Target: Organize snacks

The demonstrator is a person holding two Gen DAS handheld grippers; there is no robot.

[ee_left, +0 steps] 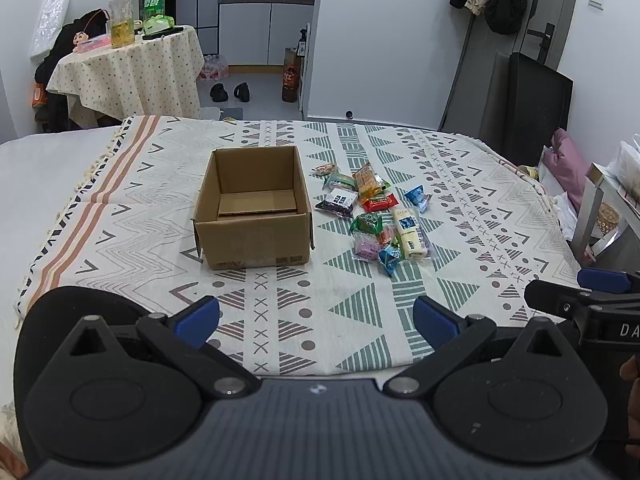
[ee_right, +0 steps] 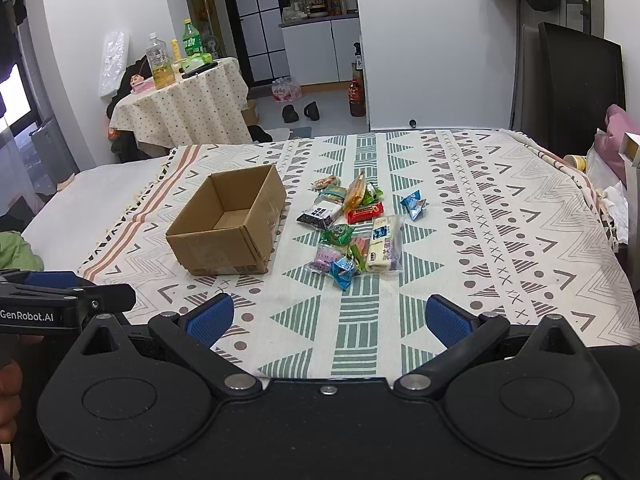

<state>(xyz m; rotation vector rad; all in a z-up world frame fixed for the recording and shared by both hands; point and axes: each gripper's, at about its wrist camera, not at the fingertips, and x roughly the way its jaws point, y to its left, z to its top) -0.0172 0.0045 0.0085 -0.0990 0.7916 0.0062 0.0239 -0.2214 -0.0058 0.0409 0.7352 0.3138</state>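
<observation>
Jaws spread wide on both the left gripper (ee_left: 316, 318) and the right gripper (ee_right: 328, 316), gripping nothing, just hovering low over the patterned blanket (ee_left: 460, 200) on the bed. Nothing between the blue pads (ee_right: 210, 318) except fabric.

Straight ahead of the left jaws, well apart: open cardboard box (ee_left: 252, 216), upright, only a loose cardboard flap lying flat in the bottom, no snacks in it as far as visible. Ahead and a bit right of those same jaws, just beside the box: pile of snacks (ee_left: 370, 216), small wrapped packets bunched loosely, some overlapping. From the right jaws, same pile dead ahead (ee_right: 352, 228), box off to the left (ee_right: 228, 228). One blue packet (ee_right: 414, 204) a little apart on the far right of the heap.

Progress-wise: looks like basically zero done. Whole pile still outside the box, so pretty much every packet left to pick and drop in.
</observation>
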